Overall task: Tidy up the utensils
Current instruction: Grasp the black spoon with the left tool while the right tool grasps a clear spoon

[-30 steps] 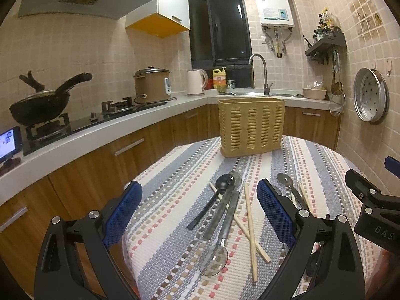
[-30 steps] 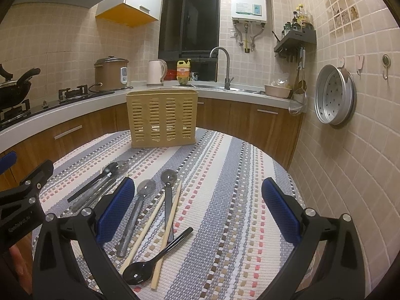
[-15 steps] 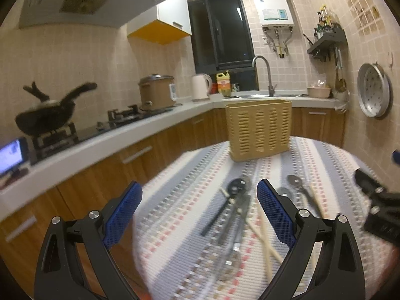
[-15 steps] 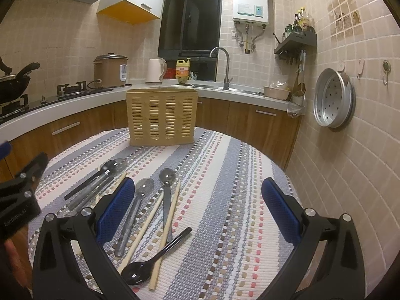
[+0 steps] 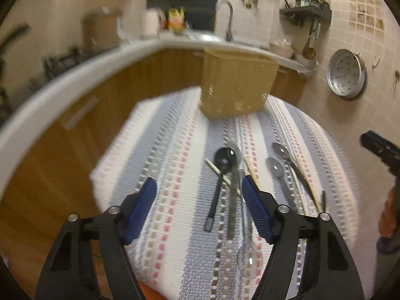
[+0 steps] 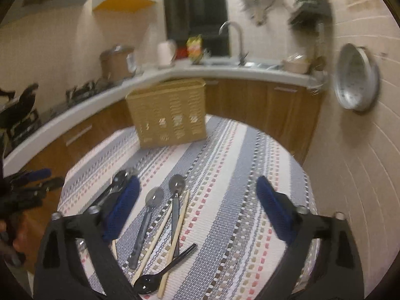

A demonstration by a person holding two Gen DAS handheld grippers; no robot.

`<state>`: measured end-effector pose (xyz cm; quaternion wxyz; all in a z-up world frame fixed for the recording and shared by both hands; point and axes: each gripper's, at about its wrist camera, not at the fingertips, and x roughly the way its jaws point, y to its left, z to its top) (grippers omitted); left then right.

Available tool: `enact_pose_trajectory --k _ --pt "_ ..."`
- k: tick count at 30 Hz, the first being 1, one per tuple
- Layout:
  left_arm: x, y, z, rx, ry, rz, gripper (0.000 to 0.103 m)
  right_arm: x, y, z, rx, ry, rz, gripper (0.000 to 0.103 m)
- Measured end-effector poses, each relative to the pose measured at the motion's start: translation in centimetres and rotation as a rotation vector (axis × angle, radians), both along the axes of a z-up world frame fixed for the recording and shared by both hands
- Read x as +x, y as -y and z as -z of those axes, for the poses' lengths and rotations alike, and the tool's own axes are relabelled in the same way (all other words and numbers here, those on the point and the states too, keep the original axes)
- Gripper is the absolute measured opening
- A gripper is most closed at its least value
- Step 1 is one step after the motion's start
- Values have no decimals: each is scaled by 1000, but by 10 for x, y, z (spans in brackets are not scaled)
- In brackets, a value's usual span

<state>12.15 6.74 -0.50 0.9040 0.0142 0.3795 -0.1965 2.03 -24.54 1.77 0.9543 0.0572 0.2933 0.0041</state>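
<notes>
Closing but empty, the left gripper hovers nearest the black spoon, lengthwise at lower center; right gripper closing, empty.

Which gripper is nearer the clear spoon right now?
Left. The left gripper hovers right over the clear spoon, jaws closing but nothing between them. The right gripper is off to its right over other utensils.

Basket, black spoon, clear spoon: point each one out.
Basket [image 6: 167,115], right wrist view, front wall.
Black spoon [image 6: 147,287], right wrist view, bowl.
Clear spoon [image 5: 249,260], left wrist view, bowl.
</notes>
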Motion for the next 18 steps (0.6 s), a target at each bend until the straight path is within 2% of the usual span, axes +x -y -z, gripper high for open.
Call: enact_pose_trajectory --k 1,4,6,8,12,15,18 --pt "11 3 4 8 -52 14 60 11 -1 1 -2 -45 -28 77" --pt "31 19 14 53 -125 66 53 41 -8 10 -7 -168 -109 68" --pt "42 34 25 81 -193 132 45 62 -16 20 -32 -258 -157 52" --pt "53 44 35 114 -253 162 35 77 -22 30 -33 -324 -194 46" --pt "64 59 51 175 -305 192 32 114 -24 57 25 -480 -234 35" --pt "69 62 54 200 -336 205 26 129 -22 71 39 -549 -240 29" --pt "71 67 55 226 -347 218 20 137 -26 76 42 -579 -262 24"
